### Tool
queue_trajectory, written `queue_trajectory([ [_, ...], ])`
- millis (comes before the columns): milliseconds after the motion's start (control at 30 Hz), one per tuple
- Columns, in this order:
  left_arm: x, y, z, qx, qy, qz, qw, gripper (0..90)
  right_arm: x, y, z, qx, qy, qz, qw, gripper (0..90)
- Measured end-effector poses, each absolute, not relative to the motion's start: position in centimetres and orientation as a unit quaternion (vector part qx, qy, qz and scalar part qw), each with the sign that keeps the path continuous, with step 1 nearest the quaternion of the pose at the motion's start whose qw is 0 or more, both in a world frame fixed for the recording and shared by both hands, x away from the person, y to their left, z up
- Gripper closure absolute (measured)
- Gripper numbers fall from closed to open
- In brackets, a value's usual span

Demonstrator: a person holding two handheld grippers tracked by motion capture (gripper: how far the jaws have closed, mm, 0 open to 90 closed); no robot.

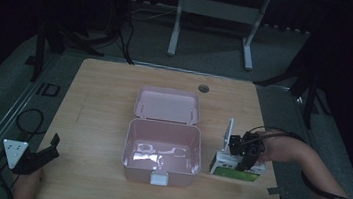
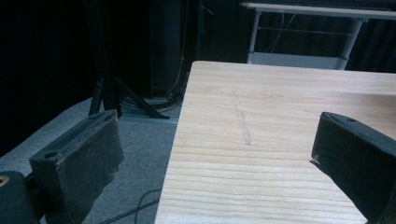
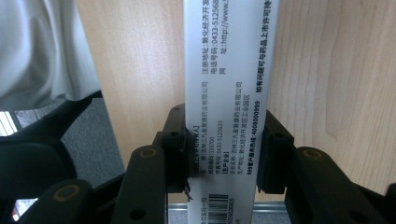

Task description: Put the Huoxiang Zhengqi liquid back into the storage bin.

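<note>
Already the right gripper pinches a white medicine box across its narrow faces, the long axis running straight out ahead of its 2 jaws. To its left stands the open pink lunchbox. Left gripper, spread wide, holds nothing.

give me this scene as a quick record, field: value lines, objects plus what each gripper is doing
surface: wooden table
container: pink lunch box, lid open and leaning back, inside looks empty
item: white and green medicine box, on the table right of the lunch box
left gripper: jaws open, holding nothing, at the table's near left corner
right gripper: jaws closed on the sides of the medicine box, printed face toward its camera
hands: one on each gripper
</note>
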State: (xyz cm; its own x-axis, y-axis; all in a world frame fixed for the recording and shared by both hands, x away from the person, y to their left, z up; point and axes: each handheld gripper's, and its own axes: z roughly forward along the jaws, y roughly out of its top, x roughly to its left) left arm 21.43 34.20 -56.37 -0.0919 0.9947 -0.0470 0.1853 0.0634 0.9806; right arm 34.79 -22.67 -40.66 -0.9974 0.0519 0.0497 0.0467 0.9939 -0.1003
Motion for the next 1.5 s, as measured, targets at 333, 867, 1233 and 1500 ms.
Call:
queue_trajectory([
  [333, 21.4, 34.2, -56.4, 0.508, 0.58, 0.458, 0.442, 2.1, 33.9, -22.4, -37.3, -0.023, -0.999, 0.048, 0.005, 61.9],
  [867, 21.4, 34.2, -56.4, 0.509, 0.581, 0.457, 0.442, 2.1, 32.7, -21.3, -31.6, -0.018, -0.998, 0.052, -0.02, 61.9],
  [1233, 21.4, 34.2, -56.4, 0.508, 0.581, 0.457, 0.442, 2.1, 33.3, -20.5, -29.6, -0.025, -0.999, 0.039, -0.022, 61.9],
  [1500, 21.4, 34.2, -56.4, 0.509, 0.58, 0.458, 0.441, 2.1, 33.6, -19.1, -29.2, -0.022, -0.999, 0.038, -0.021, 61.9],
])
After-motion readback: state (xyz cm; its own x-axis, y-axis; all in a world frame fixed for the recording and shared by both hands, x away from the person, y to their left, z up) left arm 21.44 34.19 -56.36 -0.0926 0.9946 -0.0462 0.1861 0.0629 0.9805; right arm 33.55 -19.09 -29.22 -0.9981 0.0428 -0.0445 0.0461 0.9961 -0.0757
